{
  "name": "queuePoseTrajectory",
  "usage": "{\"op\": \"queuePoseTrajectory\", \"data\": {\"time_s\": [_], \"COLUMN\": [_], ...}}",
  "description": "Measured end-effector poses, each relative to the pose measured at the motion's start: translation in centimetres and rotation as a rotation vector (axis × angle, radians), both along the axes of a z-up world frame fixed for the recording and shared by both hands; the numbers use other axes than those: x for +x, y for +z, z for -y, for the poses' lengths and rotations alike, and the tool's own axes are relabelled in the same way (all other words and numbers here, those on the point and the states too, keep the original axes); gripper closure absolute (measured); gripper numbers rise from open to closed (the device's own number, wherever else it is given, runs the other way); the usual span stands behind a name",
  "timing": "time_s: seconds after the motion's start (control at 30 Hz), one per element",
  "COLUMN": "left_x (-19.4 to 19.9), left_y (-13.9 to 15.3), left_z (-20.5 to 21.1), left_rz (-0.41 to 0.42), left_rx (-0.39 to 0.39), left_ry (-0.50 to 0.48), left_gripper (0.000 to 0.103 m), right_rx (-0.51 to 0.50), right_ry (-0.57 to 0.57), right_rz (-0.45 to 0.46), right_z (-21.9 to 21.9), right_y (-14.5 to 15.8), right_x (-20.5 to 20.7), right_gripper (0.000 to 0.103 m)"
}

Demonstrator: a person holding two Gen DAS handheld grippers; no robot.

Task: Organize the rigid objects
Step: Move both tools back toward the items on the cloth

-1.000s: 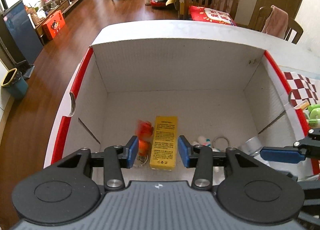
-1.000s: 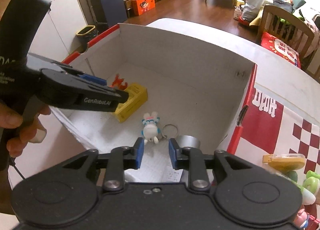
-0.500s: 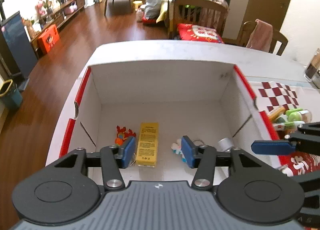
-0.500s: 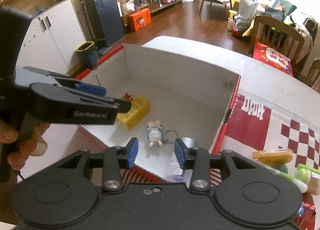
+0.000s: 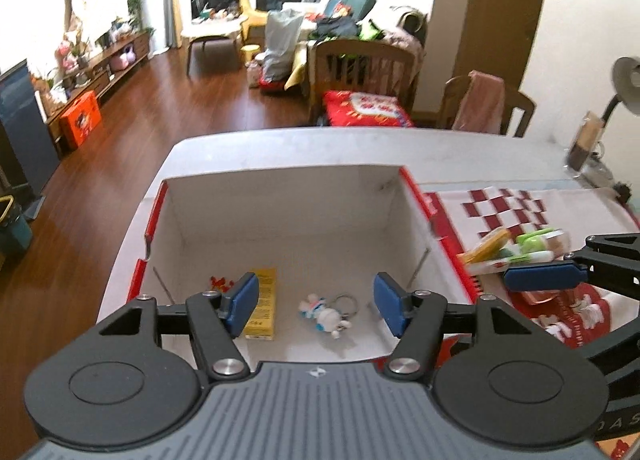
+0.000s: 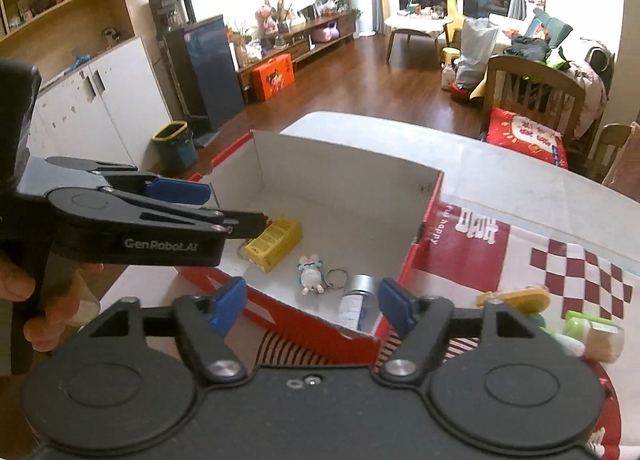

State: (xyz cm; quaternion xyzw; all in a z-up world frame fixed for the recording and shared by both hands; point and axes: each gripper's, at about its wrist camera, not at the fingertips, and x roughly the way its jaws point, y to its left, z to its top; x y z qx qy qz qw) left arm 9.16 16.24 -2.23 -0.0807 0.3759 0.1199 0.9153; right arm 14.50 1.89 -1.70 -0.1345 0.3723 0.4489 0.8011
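The big cardboard box (image 5: 280,216) sits open on the white table (image 5: 320,144). It is white inside and red along its edges. Four things already lie on its floor. There is a yellow carton (image 6: 274,238) on the left, with a small orange toy (image 5: 221,281) beside it. A little bunny keychain (image 6: 311,272) lies in the middle, with its ring beside it. A silver can (image 6: 357,300) lies on its side by the right wall of the box. So part of the tidying looks done.

More things wait outside the box, on the red and white checked cloth (image 5: 504,208) to the right. I see a flat yellow thing (image 6: 516,296) and a green and white bottle (image 6: 592,326) among them. They are packed close together, and it is hard to tell how many there are. These most likely have to go into the box next.

The left gripper (image 5: 316,302) hangs above the near side of the box. Its blue fingers are spreading apart, and nothing is between them. The right gripper (image 6: 308,306) is over the near right corner of the box. Its fingers are spreading apart too, and they hold nothing. Both grippers are empty, so a good next step would be to reach for the pile on the cloth.
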Motion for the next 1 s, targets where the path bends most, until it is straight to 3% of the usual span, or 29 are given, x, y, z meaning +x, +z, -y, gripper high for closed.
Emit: {"op": "queuePoseTrajectory", "data": {"time_s": [0.2,0.27,0.4,0.53,0.77,1.0], "left_x": [-0.8,-1.1,-1.2,-1.1,0.3,2.6], "left_y": [1.3,1.5,1.8,1.8,1.1,-0.2], "left_z": [2.2,3.1,5.2,7.4,11.3,14.2], "left_rz": [0.047,0.063,0.086,0.103,0.118,0.117], "left_rx": [-0.009,-0.018,-0.022,-0.024,0.001,-0.028], "left_ry": [-0.028,-0.033,-0.047,-0.055,-0.075,-0.120], "left_gripper": [0.039,0.032,0.030,0.021,0.021,0.021], "right_rx": [0.055,0.070,0.088,0.100,0.109,0.074], "right_ry": [-0.038,-0.054,-0.082,-0.112,-0.160,-0.200], "right_rz": [0.010,0.018,0.035,0.046,0.064,0.091], "right_z": [3.8,5.3,8.4,11.6,16.9,21.3], "right_y": [1.1,1.4,1.6,1.6,1.0,-0.6], "right_x": [0.0,0.1,0.6,1.1,2.4,4.1], "right_gripper": [0.020,0.017,0.012,0.006,0.001,0.001]}}
